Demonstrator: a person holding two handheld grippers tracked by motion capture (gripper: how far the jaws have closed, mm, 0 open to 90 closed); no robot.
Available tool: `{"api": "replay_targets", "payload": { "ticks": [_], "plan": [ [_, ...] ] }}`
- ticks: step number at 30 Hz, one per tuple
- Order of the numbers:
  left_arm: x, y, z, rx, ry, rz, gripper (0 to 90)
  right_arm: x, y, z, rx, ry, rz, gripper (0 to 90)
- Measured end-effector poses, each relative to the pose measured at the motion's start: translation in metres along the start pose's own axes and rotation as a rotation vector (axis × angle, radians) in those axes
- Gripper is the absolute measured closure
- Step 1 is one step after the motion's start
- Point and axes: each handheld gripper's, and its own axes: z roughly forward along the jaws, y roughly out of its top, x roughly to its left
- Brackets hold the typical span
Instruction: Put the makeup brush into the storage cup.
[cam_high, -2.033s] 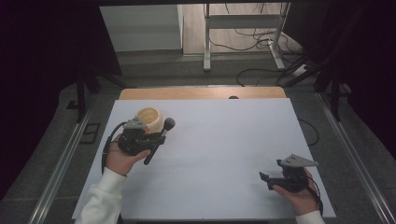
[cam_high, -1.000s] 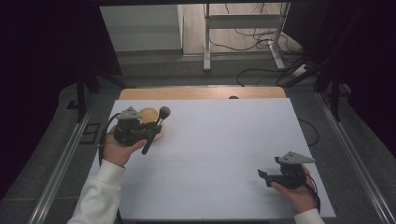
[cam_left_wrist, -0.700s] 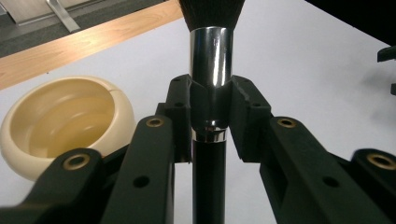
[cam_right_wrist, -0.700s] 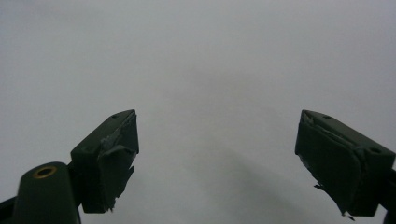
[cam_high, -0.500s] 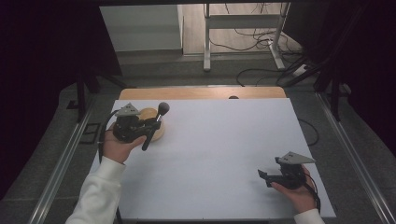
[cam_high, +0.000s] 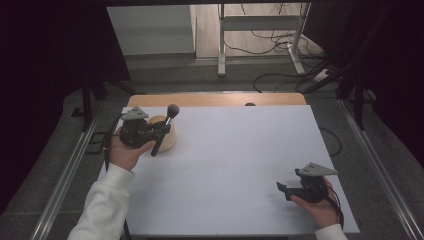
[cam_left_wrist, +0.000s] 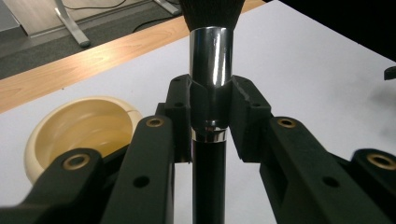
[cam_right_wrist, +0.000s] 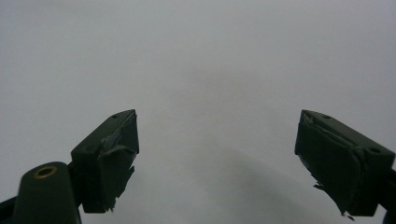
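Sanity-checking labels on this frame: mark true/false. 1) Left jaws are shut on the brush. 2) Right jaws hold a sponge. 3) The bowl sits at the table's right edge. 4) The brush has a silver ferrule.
1) True: the left gripper clamps the brush.
2) False: the right gripper stands open, with nothing between the jaws.
3) False: the bowl sits on the left part of the table, beside the left gripper.
4) True.

White table (cam_high: 225, 165), wooden bowl (cam_high: 167, 142).
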Motion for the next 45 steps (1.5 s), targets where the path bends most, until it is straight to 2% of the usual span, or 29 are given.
{"api": "replay_targets", "payload": {
  "ticks": [14,20,32,45],
  "plan": [
    [0.010,0.002,0.004,-0.026,0.008,-0.027,71.8,-0.001,-0.001,0.000,0.001,-0.002,0.000,14.3],
    [0.014,0.004,0.007,-0.020,0.020,-0.029,71.8,-0.001,-0.001,0.000,0.002,-0.004,0.001,14.3],
    [0.021,0.010,0.009,-0.025,0.049,-0.007,71.8,-0.002,-0.001,0.000,0.003,-0.006,0.002,14.4],
    [0.032,0.014,0.012,-0.034,0.065,-0.019,71.8,-0.002,-0.001,0.000,0.001,-0.008,0.001,14.4]
  ]
}}
